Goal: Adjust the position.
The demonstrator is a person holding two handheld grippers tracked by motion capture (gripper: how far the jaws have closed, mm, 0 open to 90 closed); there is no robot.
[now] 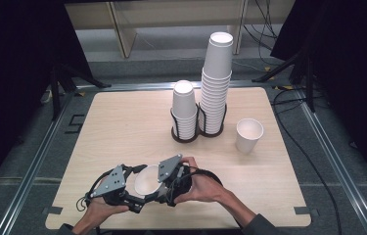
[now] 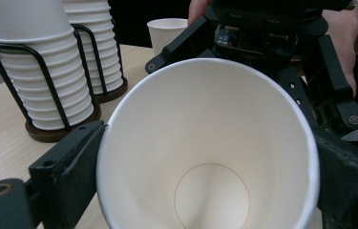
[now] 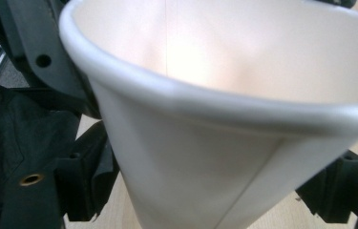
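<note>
A white paper cup (image 1: 146, 182) hangs tilted near the table's front edge, between both grippers, with its mouth turned up and toward my left gripper. My left gripper (image 1: 139, 191) is shut on it. In the left gripper view the empty cup (image 2: 210, 143) sits between the two black jaws of the left gripper (image 2: 205, 167), which press on its sides. My right gripper (image 1: 157, 188) meets the cup from the other side. In the right gripper view the cup's outer wall (image 3: 205, 157) looms close, and the right gripper (image 3: 210, 191) stands open with a jaw on each side, the right one clear of the wall.
Two stacks of white cups stand in black wire holders at mid-table, a short stack (image 1: 184, 110) and a tall stack (image 1: 216, 83). A single upright cup (image 1: 248, 135) stands to their right. The wooden table (image 1: 122, 127) has bare room on its left half.
</note>
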